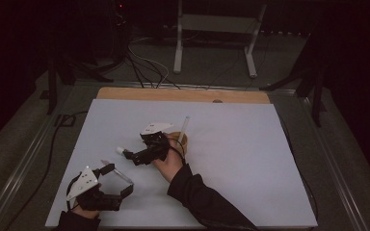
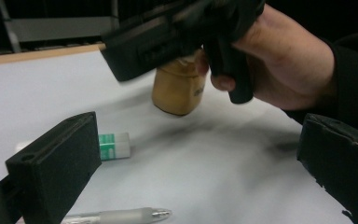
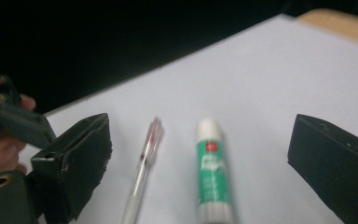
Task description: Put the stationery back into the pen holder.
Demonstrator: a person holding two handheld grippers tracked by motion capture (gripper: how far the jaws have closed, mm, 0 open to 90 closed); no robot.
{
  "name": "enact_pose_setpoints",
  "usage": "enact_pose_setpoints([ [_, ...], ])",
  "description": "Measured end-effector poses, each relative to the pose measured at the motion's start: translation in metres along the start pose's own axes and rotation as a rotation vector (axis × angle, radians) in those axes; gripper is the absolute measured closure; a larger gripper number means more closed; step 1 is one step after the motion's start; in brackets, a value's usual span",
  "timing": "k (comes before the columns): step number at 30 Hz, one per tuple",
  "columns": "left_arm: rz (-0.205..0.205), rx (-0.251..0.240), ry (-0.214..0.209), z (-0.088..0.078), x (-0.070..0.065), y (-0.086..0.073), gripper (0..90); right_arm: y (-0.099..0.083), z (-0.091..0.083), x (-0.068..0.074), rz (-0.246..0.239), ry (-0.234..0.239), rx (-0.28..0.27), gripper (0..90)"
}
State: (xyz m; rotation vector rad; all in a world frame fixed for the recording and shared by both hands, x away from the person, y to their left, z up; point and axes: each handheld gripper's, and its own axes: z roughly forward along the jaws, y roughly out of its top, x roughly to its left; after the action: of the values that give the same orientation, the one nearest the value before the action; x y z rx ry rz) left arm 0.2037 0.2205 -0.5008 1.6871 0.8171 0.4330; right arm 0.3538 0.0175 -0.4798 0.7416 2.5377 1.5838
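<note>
The right gripper [image 1: 127,155] is held wide open just over the glue stick [image 3: 210,175], ready to grab it. The pen [image 3: 144,175] lies beside it. The left gripper [image 1: 118,180] is kept wide open too.

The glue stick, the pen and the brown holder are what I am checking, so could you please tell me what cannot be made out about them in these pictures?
- Glue stick: label print blurred in the right gripper view; in the left gripper view the left jaw covers one end.
- Pen: its lower end is cut off by the bottom edge of the right gripper view.
- Brown holder: its top is hidden by the right gripper in the left gripper view.
- White stick in the holder: too small to identify in the high view.
</note>
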Motion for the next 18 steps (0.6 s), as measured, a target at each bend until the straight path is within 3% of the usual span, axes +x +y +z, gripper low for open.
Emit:
enact_pose_setpoints([
  [2,-0.002,0.0,0.002,0.0,0.0,0.0,0.6,-0.002,0.004,-0.001,-0.002,0.01,0.039,10.0],
  [7,-0.002,-0.002,0.003,0.0,0.0,0.0,0.6,-0.006,0.008,0.002,-0.026,-0.003,0.067,14.3],
  [15,-0.01,-0.009,0.01,-0.001,0.001,0.001,0.6,-0.018,0.023,0.0,0.006,-0.002,0.119,15.4],
  [18,-0.011,-0.006,0.008,0.0,0.001,0.0,0.6,-0.022,0.027,-0.003,0.026,-0.025,0.133,22.1],
])
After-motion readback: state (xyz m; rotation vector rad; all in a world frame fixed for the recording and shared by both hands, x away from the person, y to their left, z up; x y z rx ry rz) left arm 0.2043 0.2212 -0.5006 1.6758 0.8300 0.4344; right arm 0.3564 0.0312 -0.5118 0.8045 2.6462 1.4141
